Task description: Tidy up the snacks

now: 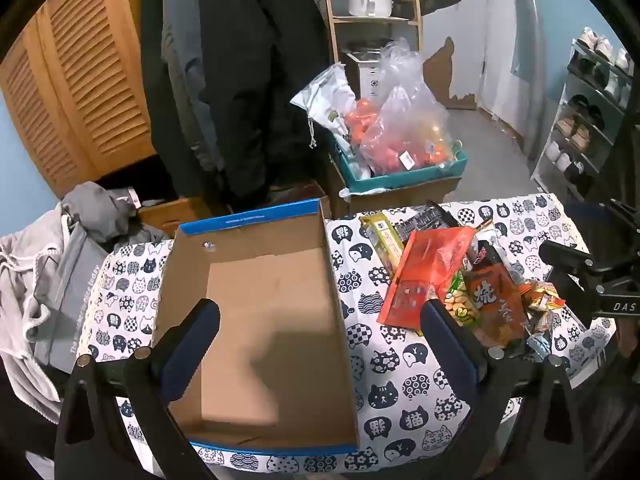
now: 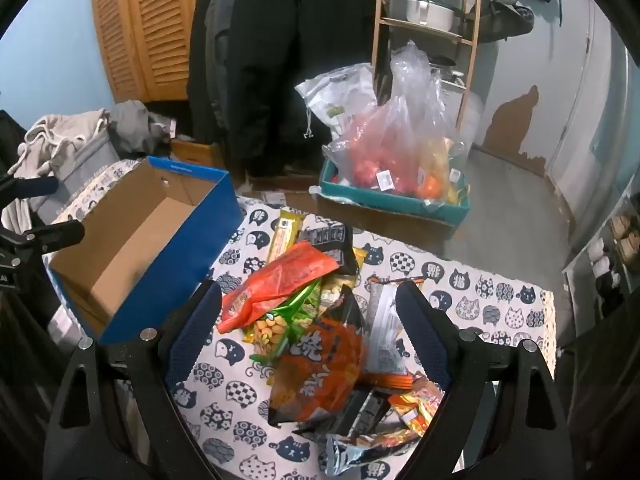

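Both claws wide, empty: left gripper (image 1: 320,320) over shoe box (image 1: 256,320), right gripper (image 2: 310,312) over snack heap (image 2: 320,340). Risk: overlapping packets dragged off tablecloth (image 2: 500,300) edge.

Box: an open cardboard box (image 1: 256,320) with blue outer walls and a bare brown inside, upright on the cat-print cloth, nothing in it.
Snack pile: a heap of packets (image 2: 320,340) on the cloth just beside the box, overlapping one another.
Top packets: an orange-red bag (image 2: 280,284) (crumpled, lying flat), a green peanut packet (image 2: 280,320), a dark bag with orange print (image 2: 320,380).
Far edge: a yellow bar (image 2: 282,236), tilted.
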